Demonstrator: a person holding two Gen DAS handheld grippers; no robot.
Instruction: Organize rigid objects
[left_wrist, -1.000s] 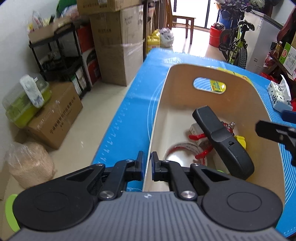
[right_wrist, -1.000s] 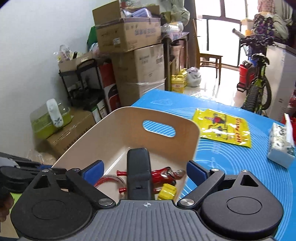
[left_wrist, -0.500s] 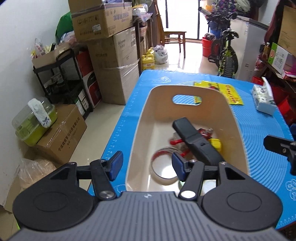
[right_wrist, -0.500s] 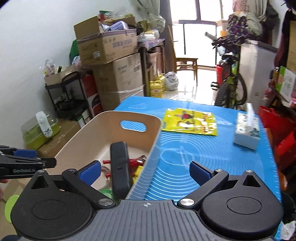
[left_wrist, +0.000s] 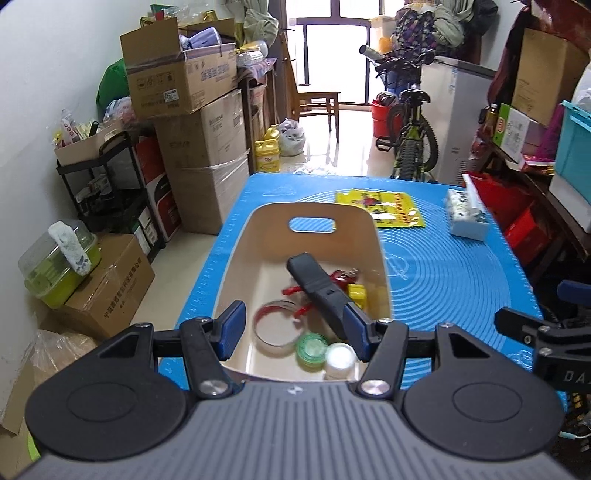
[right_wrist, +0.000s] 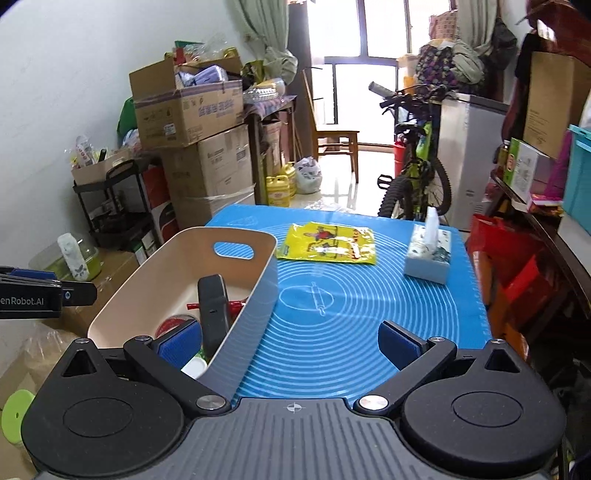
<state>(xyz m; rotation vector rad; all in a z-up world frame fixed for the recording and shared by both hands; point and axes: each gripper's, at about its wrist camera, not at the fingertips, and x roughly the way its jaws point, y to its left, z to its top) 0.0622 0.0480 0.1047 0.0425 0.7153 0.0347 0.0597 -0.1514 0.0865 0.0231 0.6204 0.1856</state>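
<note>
While both claws gape empty, the bin (left_wrist: 373, 236) sits ahead of the left gripper (left_wrist: 291, 326), nearer than the right gripper (right_wrist: 291, 343), its black case (left_wrist: 319, 291) lying lengthwise away.

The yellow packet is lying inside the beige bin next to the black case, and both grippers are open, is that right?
Not quite. The yellow packet lies flat on the blue mat, outside the beige bin and past its handle end, as the right wrist view shows. The black case is in the bin, and both grippers are open.

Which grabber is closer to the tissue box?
Right. The right gripper is over the mat with the tissue box ahead of it; the left gripper is over the bin, farther away.
</note>
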